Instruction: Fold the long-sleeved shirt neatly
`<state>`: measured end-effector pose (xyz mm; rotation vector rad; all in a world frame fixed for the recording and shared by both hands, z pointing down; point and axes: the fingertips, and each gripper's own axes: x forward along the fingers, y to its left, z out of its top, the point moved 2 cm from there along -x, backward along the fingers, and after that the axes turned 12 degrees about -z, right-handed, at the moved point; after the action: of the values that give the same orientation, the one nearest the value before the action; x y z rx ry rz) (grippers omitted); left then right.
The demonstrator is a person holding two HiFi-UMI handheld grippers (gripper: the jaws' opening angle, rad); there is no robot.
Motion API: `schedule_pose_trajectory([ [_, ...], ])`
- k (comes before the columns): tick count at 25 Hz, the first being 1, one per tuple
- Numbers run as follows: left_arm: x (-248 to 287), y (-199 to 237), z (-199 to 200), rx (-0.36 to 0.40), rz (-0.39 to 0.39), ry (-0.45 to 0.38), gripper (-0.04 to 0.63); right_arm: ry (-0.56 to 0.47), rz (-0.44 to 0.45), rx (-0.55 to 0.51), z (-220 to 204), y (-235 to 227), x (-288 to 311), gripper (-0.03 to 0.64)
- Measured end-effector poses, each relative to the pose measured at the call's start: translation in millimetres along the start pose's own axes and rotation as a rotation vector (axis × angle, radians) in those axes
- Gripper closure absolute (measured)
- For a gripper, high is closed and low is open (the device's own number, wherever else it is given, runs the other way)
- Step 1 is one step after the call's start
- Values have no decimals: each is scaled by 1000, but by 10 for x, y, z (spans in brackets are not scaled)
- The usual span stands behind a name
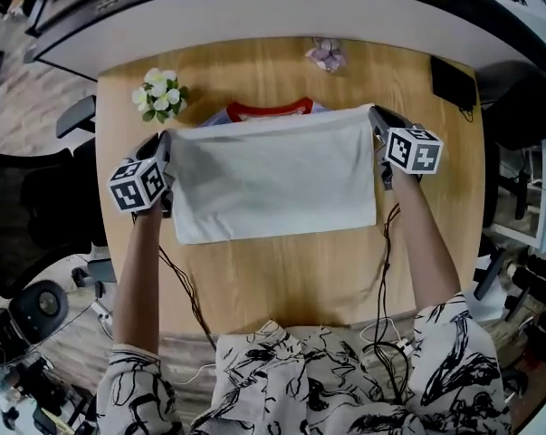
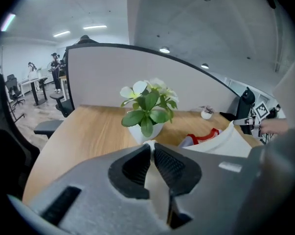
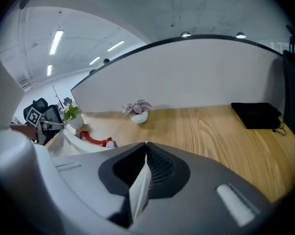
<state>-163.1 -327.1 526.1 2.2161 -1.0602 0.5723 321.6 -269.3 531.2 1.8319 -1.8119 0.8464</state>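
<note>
White cotton, red at the neck: the long-sleeved shirt (image 1: 273,184) lies across the middle of the frame on the pale wooden surface (image 1: 300,270), its near half doubled up towards the collar (image 1: 269,109). My left tool (image 1: 166,145) is pinched tight on the fold's left corner, and the left gripper view shows a sliver of cloth squeezed between its ribbed pads (image 2: 172,166). My right tool (image 1: 378,118) is nipped just the same on the right corner, a white edge sandwiched in its jaws. The collar peeks out above the held edge, centre top.

Now the risks, as I judge them. The right corner sits higher in the frame than the left, so if I set down like this the edge lands crooked. Both grips are thin bites, so a tug apart could pull the cloth free. And the small white-flowered plant in its pot (image 1: 160,95) stands just beside my left tool, upper left. Swing wide and I knock it over.
</note>
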Motion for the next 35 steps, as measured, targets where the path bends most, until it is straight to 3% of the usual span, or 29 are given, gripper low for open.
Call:
schedule_pose_trajectory([
  [5,189,111,-103,15,0,16,549,48,-16,8,-74,-59,250,592],
  [7,137,193,-81,5,16,-37,464,27,-26,40,-38,-128,266,562],
  [9,2,334,-8,-37,46,-131,440,-4,-22,75,14,-202,235,494],
  [11,-101,447,45,-46,57,-168,425,-36,-21,68,64,-267,172,485],
  [14,-94,337,-38,82,-16,-64,425,-65,-6,-68,61,-238,44,451],
  [17,27,221,-199,229,-50,62,426,-14,39,-245,-82,-95,82,423],
  [19,137,236,-251,258,-53,99,428,32,96,-302,-179,-5,182,377],
  [22,256,295,-204,243,-42,85,478,51,182,-321,-202,63,260,339],
  [25,301,351,-134,227,-24,72,579,53,227,-369,-194,49,271,308],
  [30,282,508,-153,99,13,49,580,72,212,-479,-236,-17,392,331],
  [33,313,528,-180,86,31,57,580,71,204,-539,-194,-14,487,342],
  [35,329,544,-182,74,35,62,580,68,203,-531,-157,-23,564,384],
])
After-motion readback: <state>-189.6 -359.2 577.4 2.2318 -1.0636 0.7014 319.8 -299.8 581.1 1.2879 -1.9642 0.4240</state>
